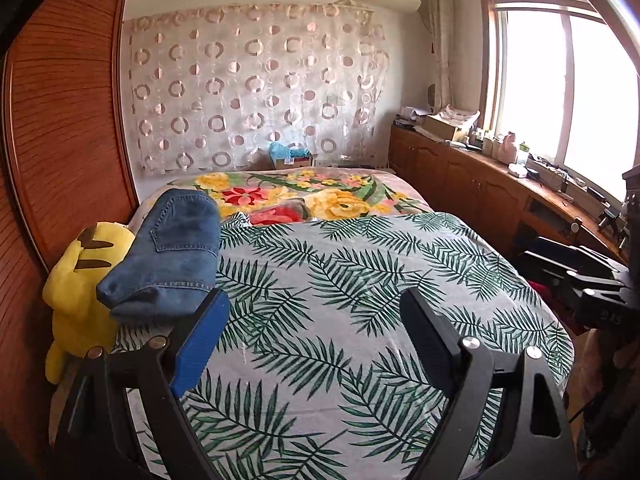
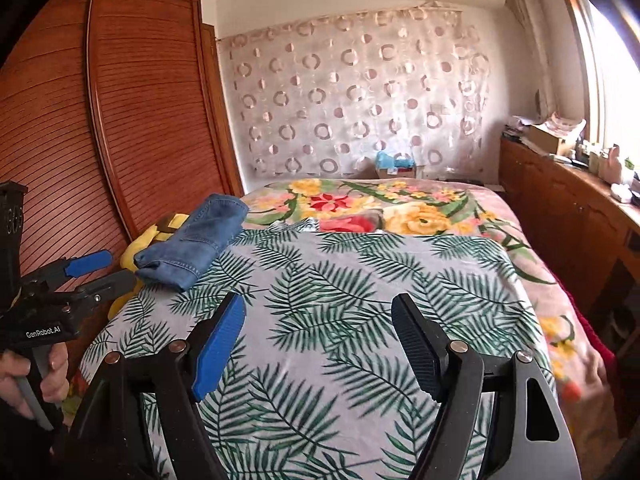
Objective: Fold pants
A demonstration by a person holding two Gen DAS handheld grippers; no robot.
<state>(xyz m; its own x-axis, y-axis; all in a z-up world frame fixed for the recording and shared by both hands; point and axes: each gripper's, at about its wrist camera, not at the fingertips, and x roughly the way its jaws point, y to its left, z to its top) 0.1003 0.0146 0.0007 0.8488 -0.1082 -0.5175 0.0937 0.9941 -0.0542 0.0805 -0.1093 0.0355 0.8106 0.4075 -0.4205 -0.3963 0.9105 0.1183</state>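
The blue denim pants (image 1: pixel 168 252) lie folded in a compact bundle at the left edge of the bed, on the palm-leaf blanket (image 1: pixel 340 300). They also show in the right wrist view (image 2: pixel 196 236). My left gripper (image 1: pixel 314 308) is open and empty, raised above the blanket just right of the pants. It also shows from the side in the right wrist view (image 2: pixel 106 268). My right gripper (image 2: pixel 318 312) is open and empty over the middle of the blanket, apart from the pants.
A yellow plush toy (image 1: pixel 76 288) sits against the pants at the bed's left edge. A wooden wardrobe (image 1: pixel 60 120) stands on the left. A floral blanket (image 1: pixel 320 196) covers the far half of the bed. A wooden cabinet (image 1: pixel 480 184) with clutter runs under the window on the right.
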